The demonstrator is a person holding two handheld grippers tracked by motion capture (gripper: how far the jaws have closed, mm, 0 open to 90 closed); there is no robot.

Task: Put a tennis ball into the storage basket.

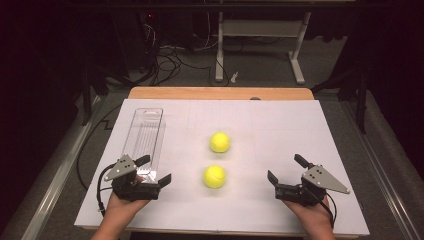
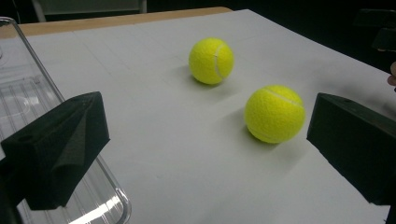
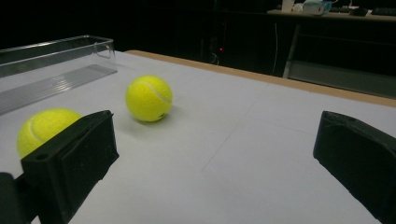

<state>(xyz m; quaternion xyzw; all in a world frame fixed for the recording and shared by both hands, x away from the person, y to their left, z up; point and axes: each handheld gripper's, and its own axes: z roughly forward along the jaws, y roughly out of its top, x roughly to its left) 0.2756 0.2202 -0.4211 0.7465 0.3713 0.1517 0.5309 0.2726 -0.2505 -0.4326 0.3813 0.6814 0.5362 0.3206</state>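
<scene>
Figure: two yellow tennis balls on the white-covered bench (image 1: 280, 130), seen from above and along each pair of tongs. Landmark — the clear plastic tray (image 1: 145, 132), lying lengthwise toward the bench's left side.

Your left tongs (image 1: 155, 169) sit at the near end of the tray, one jaw over its near corner, jaws spread wide with nothing between them. The near ball (image 1: 214, 176) rests well to the right of the tray's near end; the far ball (image 1: 220, 142) lies just beyond it, level with the tray's middle, the two apart and not touching.

Your right tongs (image 1: 285, 169) hover farther right of the tray than either ball — jaws likewise wide apart and empty, pointing back toward the balls. In the left gripper view the near ball (image 2: 274, 114) lies close before the right-hand jaw, untouched; the tray wall (image 2: 42, 79) passes behind the other jaw.
</scene>
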